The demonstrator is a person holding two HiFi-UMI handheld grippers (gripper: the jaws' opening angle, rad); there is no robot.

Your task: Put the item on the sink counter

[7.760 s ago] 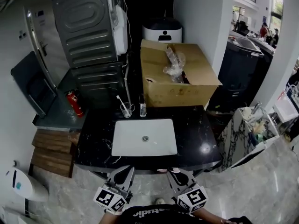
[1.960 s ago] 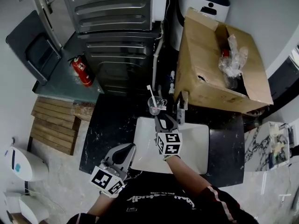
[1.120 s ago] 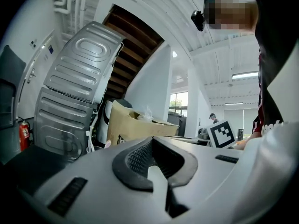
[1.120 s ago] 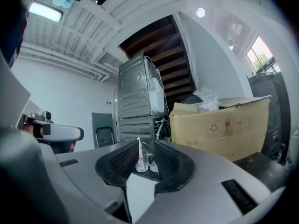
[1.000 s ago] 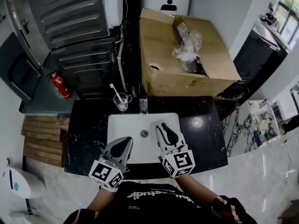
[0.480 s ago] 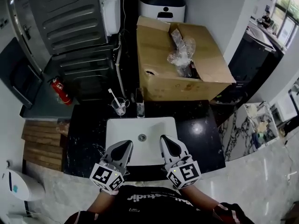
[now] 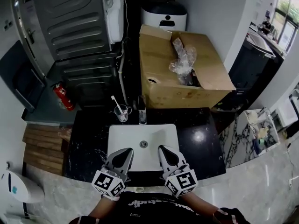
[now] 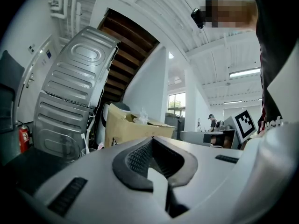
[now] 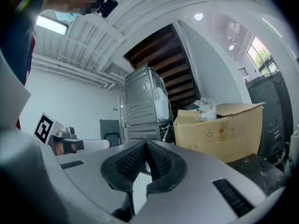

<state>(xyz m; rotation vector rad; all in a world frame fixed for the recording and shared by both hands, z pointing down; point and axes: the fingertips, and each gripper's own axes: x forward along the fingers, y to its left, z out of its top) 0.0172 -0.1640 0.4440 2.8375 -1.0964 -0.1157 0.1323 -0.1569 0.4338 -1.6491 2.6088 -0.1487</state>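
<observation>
A black marble sink counter (image 7: 88,139) holds a white basin (image 7: 159,139). Behind the basin stand a clear cup with a toothbrush (image 7: 120,112) and a slim dark upright piece (image 7: 141,111); whether that is a tap or a bottle I cannot tell. My left gripper (image 7: 125,151) and right gripper (image 7: 163,149) hover side by side over the basin's front edge, well short of the cup. Both are shut with nothing between the jaws, as the left gripper (image 8: 152,141) and right gripper (image 9: 145,143) views confirm.
An open cardboard box (image 7: 182,73) with crumpled plastic wrap (image 7: 183,62) stands behind the counter, beside a ribbed metal appliance (image 7: 74,22). A red fire extinguisher (image 7: 60,96) lies on the grey ledge at left. Wooden slats (image 7: 42,146) sit left of the counter.
The right gripper has drawn back from the cup at the back of the basin to the front edge, level with the left gripper. The left gripper has barely moved.
</observation>
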